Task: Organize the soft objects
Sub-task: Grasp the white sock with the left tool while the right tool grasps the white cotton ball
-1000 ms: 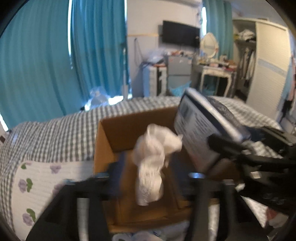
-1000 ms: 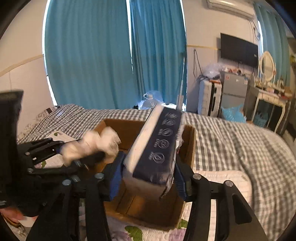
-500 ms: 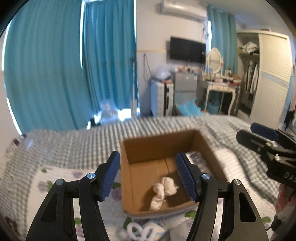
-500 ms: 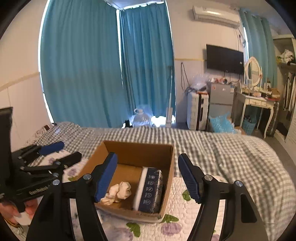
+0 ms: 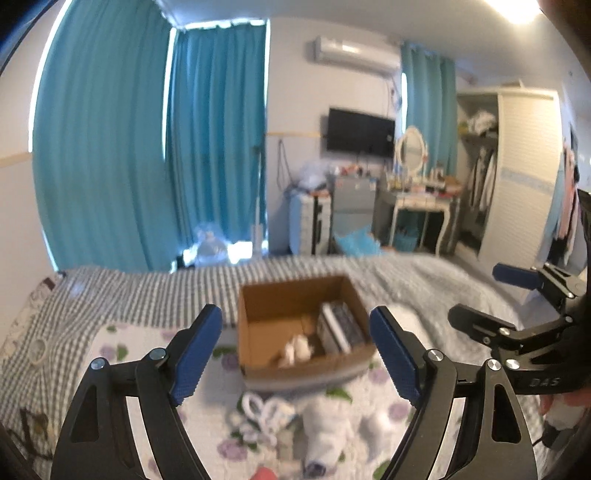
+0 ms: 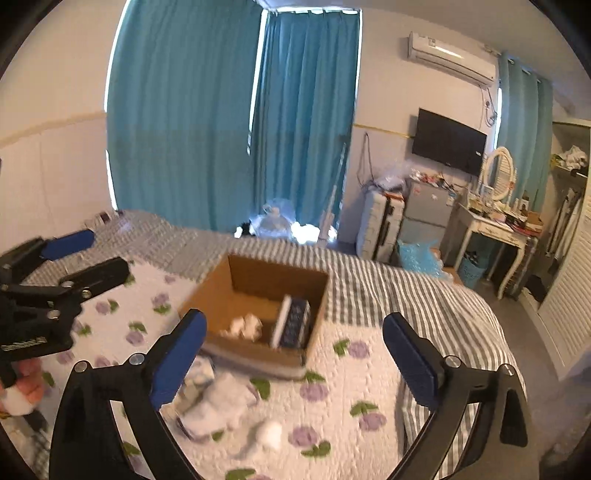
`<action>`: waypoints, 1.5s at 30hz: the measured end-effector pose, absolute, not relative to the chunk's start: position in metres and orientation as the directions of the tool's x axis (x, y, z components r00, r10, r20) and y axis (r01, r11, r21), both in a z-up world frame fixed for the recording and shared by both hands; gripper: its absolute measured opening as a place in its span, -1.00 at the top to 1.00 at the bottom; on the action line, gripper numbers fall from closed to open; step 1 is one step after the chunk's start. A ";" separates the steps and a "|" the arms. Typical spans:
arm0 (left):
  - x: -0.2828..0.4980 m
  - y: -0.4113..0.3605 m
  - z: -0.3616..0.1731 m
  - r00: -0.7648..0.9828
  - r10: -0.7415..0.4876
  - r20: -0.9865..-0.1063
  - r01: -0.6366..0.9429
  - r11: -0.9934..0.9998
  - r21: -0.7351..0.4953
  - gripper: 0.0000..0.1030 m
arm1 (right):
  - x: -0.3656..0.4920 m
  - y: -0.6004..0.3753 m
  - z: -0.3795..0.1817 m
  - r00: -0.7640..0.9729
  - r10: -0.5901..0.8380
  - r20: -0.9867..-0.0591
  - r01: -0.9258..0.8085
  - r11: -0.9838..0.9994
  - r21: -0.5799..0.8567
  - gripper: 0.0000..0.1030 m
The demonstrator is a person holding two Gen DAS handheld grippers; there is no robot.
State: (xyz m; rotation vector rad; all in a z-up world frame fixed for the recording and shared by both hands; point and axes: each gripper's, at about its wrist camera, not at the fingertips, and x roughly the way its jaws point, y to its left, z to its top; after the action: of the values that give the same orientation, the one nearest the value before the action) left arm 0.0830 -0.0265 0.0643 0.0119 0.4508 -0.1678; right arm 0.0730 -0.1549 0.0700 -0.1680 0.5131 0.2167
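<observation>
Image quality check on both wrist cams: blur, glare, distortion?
Left wrist view: cardboard box and the soft white items near it are smeared; ceiling light blown out at top right. Right wrist view: box somewhat sharper, white items in front blurred. Both: strong fisheye bending, dark corners.

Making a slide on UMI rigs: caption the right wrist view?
Open right gripper above cardboard box holding white cloth and dark pack.
</observation>
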 end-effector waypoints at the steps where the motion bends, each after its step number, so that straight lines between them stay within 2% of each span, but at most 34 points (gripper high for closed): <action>1: 0.084 -0.031 0.051 0.874 -0.133 -0.467 0.146 0.989 -0.008 -0.62 | 0.072 -0.156 0.055 0.841 0.148 -0.520 -0.234 0.967 -0.102 -0.88; 4: 0.086 -0.038 0.019 0.852 -0.094 -0.515 0.118 0.993 0.014 -0.62 | 0.080 -0.154 0.009 0.782 0.152 -0.604 -0.240 0.969 -0.067 -0.88; 7: 0.098 -0.040 -0.024 0.798 -0.103 -0.594 0.095 0.994 -0.045 -0.62 | 0.090 -0.155 -0.036 0.729 0.145 -0.669 -0.247 0.967 -0.059 -0.88; 12: 0.113 -0.057 -0.076 0.736 -0.074 -0.673 0.090 0.996 -0.011 -0.62 | 0.110 -0.163 -0.090 0.683 0.098 -0.724 -0.217 0.973 -0.073 -0.87; 14: 0.115 -0.060 -0.093 0.716 -0.069 -0.695 0.093 0.996 -0.003 -0.62 | 0.119 -0.164 -0.110 0.656 0.112 -0.747 -0.216 0.975 -0.044 -0.78; 16: 0.118 -0.062 -0.104 0.701 -0.060 -0.710 0.097 0.995 0.011 -0.62 | 0.123 -0.162 -0.130 0.625 0.112 -0.773 -0.213 0.977 -0.030 -0.52; 21: 0.124 -0.066 -0.124 0.681 -0.050 -0.731 0.110 0.993 0.035 -0.62 | 0.129 -0.157 -0.164 0.518 0.165 -0.839 -0.247 0.968 0.038 -0.18; 24: 0.128 -0.069 -0.133 0.660 -0.074 -0.748 0.130 0.991 0.017 -0.62 | 0.129 -0.151 -0.167 0.505 0.163 -0.848 -0.272 0.962 0.023 0.37; 28: 0.131 -0.067 -0.143 0.605 -0.087 -0.792 0.124 0.992 -0.014 -0.60 | 0.119 -0.162 -0.149 0.577 0.125 -0.807 -0.213 0.977 -0.001 0.37; 31: 0.130 -0.072 -0.145 0.585 -0.124 -0.802 0.146 0.988 -0.046 -0.58 | 0.116 -0.175 -0.137 0.601 0.149 -0.786 -0.187 0.981 0.044 0.37; 36: 0.132 -0.092 -0.152 0.574 -0.153 -0.804 0.205 0.978 -0.040 -0.58 | 0.120 -0.181 -0.138 0.586 0.172 -0.792 -0.171 0.982 0.087 0.37; 40: 0.146 -0.097 -0.165 0.575 -0.080 -0.814 0.183 0.983 0.032 -0.55 | 0.116 -0.182 -0.134 0.598 0.184 -0.780 -0.174 0.980 0.097 0.37; 41: 0.148 -0.097 -0.168 0.572 -0.071 -0.817 0.176 0.984 0.038 -0.36 | 0.116 -0.183 -0.135 0.598 0.187 -0.779 -0.174 0.979 0.102 0.37; 42: 0.150 -0.093 -0.172 0.550 -0.101 -0.829 0.179 0.984 -0.001 -0.26 | 0.116 -0.183 -0.135 0.598 0.191 -0.779 -0.172 0.979 0.107 0.37; 45: 0.144 -0.091 -0.170 0.561 -0.116 -0.820 0.180 0.983 -0.016 -0.09 | 0.116 -0.184 -0.137 0.597 0.197 -0.778 -0.170 0.978 0.117 0.37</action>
State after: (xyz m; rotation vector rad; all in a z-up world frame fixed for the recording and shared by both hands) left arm 0.1443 -0.0908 -0.1697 0.0726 0.9602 -0.1748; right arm 0.1156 -0.1841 -0.1373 0.0319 0.9069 0.2128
